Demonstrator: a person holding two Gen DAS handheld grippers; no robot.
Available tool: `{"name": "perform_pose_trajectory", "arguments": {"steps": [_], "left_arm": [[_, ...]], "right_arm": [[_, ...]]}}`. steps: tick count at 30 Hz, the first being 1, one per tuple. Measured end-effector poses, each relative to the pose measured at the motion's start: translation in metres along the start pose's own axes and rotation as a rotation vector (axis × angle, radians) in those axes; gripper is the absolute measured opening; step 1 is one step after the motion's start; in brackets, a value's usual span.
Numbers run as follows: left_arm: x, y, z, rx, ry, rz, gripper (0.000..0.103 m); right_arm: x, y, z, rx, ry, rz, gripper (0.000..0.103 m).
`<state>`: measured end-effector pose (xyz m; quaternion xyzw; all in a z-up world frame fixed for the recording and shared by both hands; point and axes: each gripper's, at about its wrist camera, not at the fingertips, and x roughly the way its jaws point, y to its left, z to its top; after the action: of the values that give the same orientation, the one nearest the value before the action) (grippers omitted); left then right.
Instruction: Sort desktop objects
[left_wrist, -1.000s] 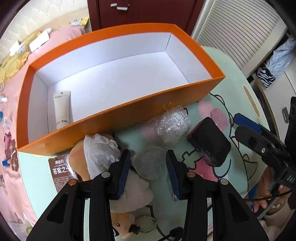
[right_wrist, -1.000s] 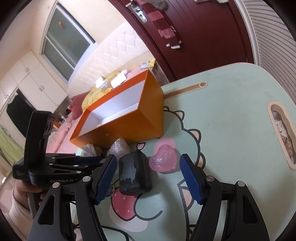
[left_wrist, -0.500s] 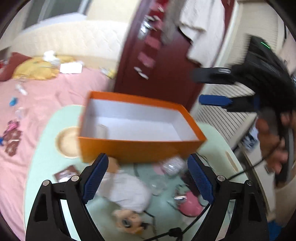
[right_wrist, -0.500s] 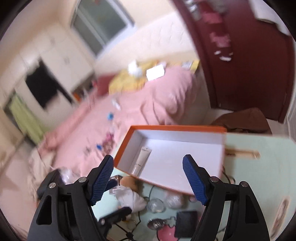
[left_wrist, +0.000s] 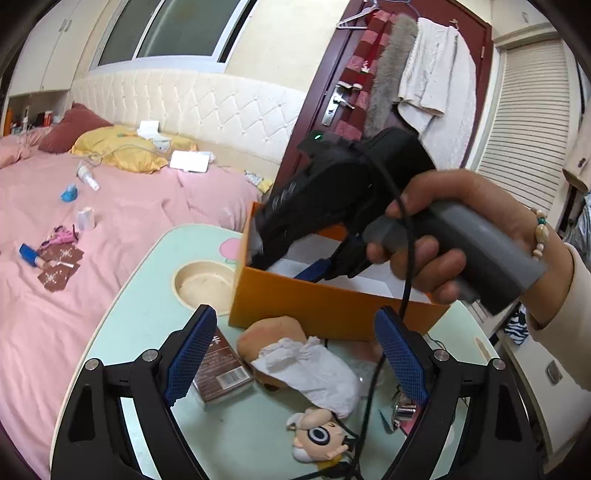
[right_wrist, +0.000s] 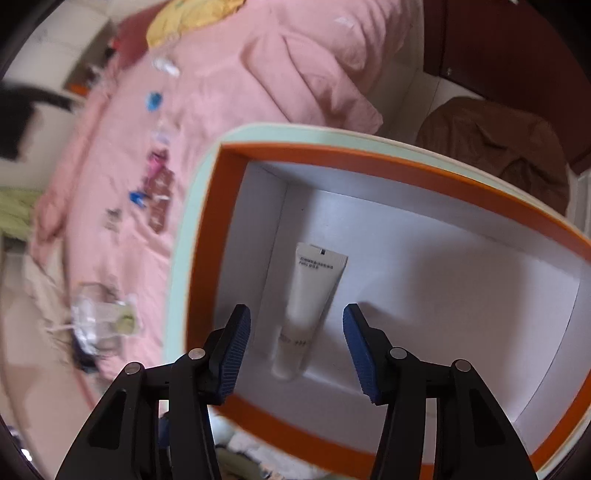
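The orange box (left_wrist: 332, 310) with a white inside stands on the pale green table (left_wrist: 147, 295). In the right wrist view a white tube (right_wrist: 314, 291) lies on the floor of the box (right_wrist: 424, 173). My right gripper (right_wrist: 295, 343) points down into the box above the tube; its jaws are closing with nothing pressed between the pads. In the left wrist view a hand (left_wrist: 443, 236) holds that right gripper (left_wrist: 286, 264) dipped into the box. My left gripper (left_wrist: 295, 350) stands wide open over a plush doll (left_wrist: 273, 332) wrapped in white tissue (left_wrist: 314, 373), touching nothing.
A brown printed packet (left_wrist: 218, 365) lies by the left finger. A small metal piece (left_wrist: 402, 410) and a black cable (left_wrist: 373, 376) sit near the right finger. A round cup hollow (left_wrist: 203, 284) is set in the table. A pink bed (left_wrist: 92, 229) with scattered items borders the table.
My left gripper opened wide and drew back from the clear round item, tilting up. My right gripper left the black case and pink heart, swung over the box, and its jaws narrowed.
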<state>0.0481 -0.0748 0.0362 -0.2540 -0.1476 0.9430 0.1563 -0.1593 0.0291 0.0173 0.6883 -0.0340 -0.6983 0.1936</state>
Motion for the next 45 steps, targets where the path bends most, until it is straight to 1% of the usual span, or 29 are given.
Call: {"name": "perform_pose_trajectory", "arguments": {"steps": [1,2,3,6,8,11,13,15,17,19,21,23,24,26,30,33,35,36,38,40,43,45], "left_arm": [[0.001,0.002,-0.001,-0.008,0.006,0.0,0.087],[0.001,0.004,-0.002,-0.014,0.012,-0.001,0.087],[0.002,0.005,-0.003,-0.02,0.018,-0.002,0.087],[0.002,0.007,-0.007,-0.029,0.027,-0.005,0.087],[0.001,0.006,-0.007,-0.025,0.023,-0.005,0.087],[-0.001,0.005,-0.007,-0.016,0.013,0.0,0.087],[-0.001,0.005,-0.007,-0.015,0.009,0.003,0.087],[-0.002,0.005,-0.006,-0.007,0.005,0.005,0.087],[-0.003,0.004,-0.006,-0.005,0.008,-0.01,0.087],[-0.003,0.003,-0.005,-0.008,0.015,-0.04,0.087],[-0.002,0.005,-0.005,-0.032,0.033,-0.101,0.087],[0.001,0.009,-0.004,-0.086,0.063,-0.163,0.087],[0.002,0.011,-0.003,-0.106,0.071,-0.179,0.087],[0.001,0.012,-0.001,-0.118,0.085,-0.18,0.087],[-0.008,0.008,0.001,-0.066,0.096,-0.136,0.087],[-0.017,0.004,0.003,-0.02,0.113,-0.109,0.087],[-0.027,0.0,0.005,0.012,0.132,-0.114,0.087],[-0.032,-0.003,0.005,0.03,0.143,-0.117,0.087],[-0.043,-0.01,0.001,0.072,0.187,-0.093,0.087],[-0.051,-0.017,-0.009,0.103,0.234,-0.074,0.087],[-0.054,-0.026,-0.031,0.142,0.289,-0.017,0.087],[-0.045,-0.028,-0.042,0.156,0.342,0.012,0.087]], "right_arm": [[0.001,0.004,-0.001,-0.023,-0.006,-0.04,0.038],[0.001,0.008,-0.001,-0.052,-0.011,-0.067,0.022],[0.002,0.01,-0.003,-0.074,-0.013,-0.084,0.02],[0.0,0.004,-0.013,-0.069,-0.042,-0.053,0.019],[-0.012,-0.001,-0.018,-0.061,-0.094,-0.016,0.019],[-0.042,-0.007,-0.032,-0.075,-0.187,0.013,0.019],[-0.068,-0.014,-0.048,-0.054,-0.244,0.059,0.019],[-0.098,-0.024,-0.074,-0.049,-0.328,0.122,0.02],[-0.119,-0.033,-0.108,-0.075,-0.391,0.124,0.02],[-0.128,-0.041,-0.142,-0.088,-0.427,0.104,0.02],[-0.121,-0.054,-0.169,-0.077,-0.422,0.09,0.02],[-0.102,-0.068,-0.191,-0.032,-0.377,0.092,0.02],[-0.091,-0.074,-0.199,-0.008,-0.36,0.099,0.02],[-0.071,-0.083,-0.211,0.022,-0.343,0.108,0.02],[-0.053,-0.085,-0.224,0.033,-0.347,0.093,0.02],[-0.054,-0.077,-0.229,-0.007,-0.417,0.0,0.022],[-0.058,-0.071,-0.238,-0.047,-0.462,-0.037,0.035],[-0.061,-0.069,-0.244,-0.061,-0.489,-0.045,0.038],[-0.067,-0.066,-0.259,-0.084,-0.549,-0.063,0.051],[-0.068,-0.061,-0.276,-0.093,-0.593,-0.096,0.06],[-0.058,-0.057,-0.303,-0.064,-0.639,-0.192,0.062],[-0.043,-0.058,-0.308,-0.032,-0.624,-0.254,0.062]]}}
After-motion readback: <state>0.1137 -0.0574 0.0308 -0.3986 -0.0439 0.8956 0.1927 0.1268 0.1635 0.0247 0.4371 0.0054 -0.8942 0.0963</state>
